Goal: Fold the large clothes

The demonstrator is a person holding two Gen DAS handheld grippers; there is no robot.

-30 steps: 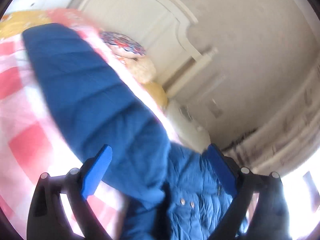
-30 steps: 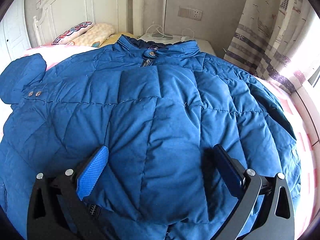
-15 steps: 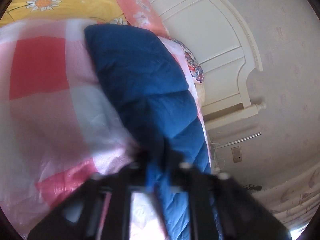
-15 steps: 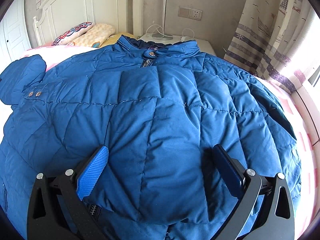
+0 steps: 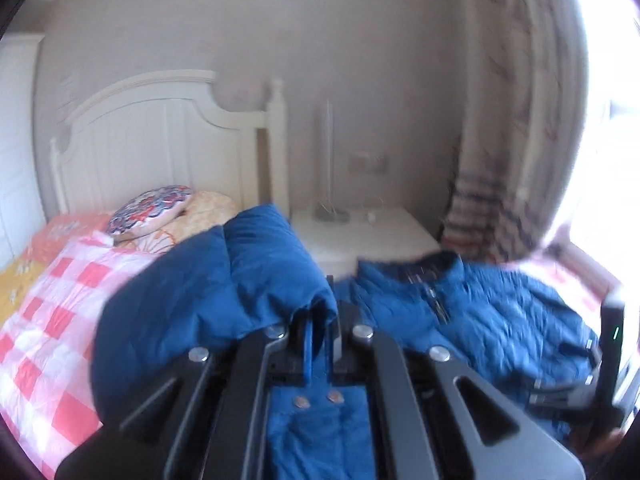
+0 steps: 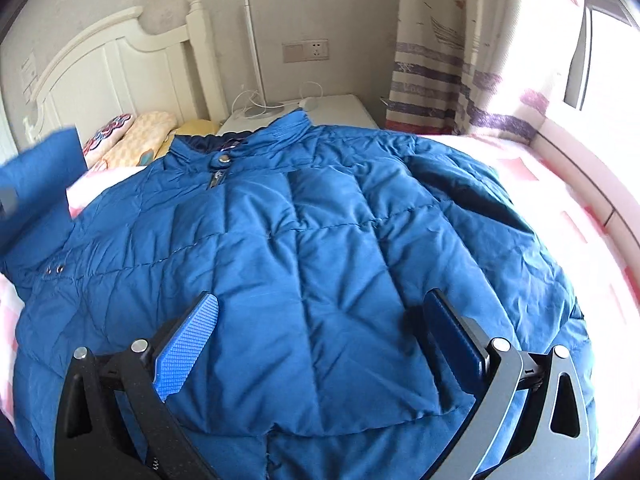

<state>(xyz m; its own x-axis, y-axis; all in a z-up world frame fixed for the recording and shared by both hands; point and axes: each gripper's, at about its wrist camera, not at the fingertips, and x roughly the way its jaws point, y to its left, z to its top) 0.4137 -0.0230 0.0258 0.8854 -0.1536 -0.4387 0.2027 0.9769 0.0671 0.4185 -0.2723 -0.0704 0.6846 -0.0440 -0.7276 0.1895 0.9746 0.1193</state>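
The quilted blue puffer jacket (image 6: 304, 248) lies front-up on the pink checked bed (image 5: 52, 320). The left gripper (image 5: 318, 344) is clenched on its sleeve (image 5: 256, 276); the right gripper (image 6: 320, 344) hovers released. Risk: slippery padding may slide free under tension.

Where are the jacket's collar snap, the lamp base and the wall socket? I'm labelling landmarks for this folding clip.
collar snap (image 6: 225, 159), right wrist view, on the metal button.
lamp base (image 6: 262, 111), right wrist view, on the flat foot.
wall socket (image 6: 319, 50), right wrist view, on the plate.
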